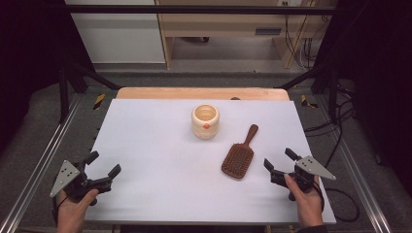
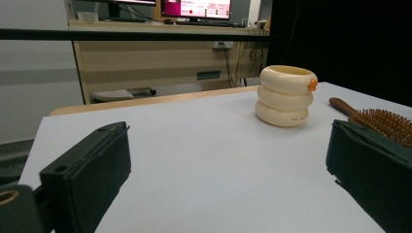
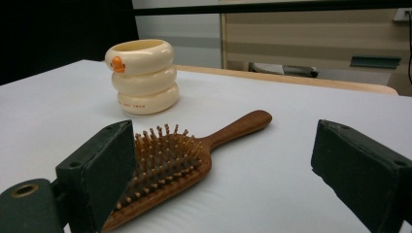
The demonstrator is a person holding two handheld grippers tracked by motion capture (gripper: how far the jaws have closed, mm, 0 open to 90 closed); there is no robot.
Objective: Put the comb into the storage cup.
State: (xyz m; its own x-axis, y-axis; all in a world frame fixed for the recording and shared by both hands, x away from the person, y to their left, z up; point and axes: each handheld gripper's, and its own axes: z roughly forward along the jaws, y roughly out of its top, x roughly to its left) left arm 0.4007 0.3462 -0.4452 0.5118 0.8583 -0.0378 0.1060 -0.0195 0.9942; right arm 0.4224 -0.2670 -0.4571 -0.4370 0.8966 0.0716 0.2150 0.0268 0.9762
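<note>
Hairbrush (image 1: 238, 158) flat on white table (image 1: 160, 184), bristles up, handle toward cup (image 1: 205, 121) – right of centre, just ahead of right gripper (image 1: 278, 163), jaws spread, empty, likely lining up. Left gripper (image 1: 103, 163) parked near table's left edge – jaws released, nothing between.

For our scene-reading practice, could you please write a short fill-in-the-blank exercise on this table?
1. The hairbrush lies with its bristles facing ____.
2. The cream cup has an ____ spot on its side.
3. The gripper nearer the hairbrush is the ____ one.
4. Both grippers' jaws stand ____.

Missing words: up; orange; right; open
</note>
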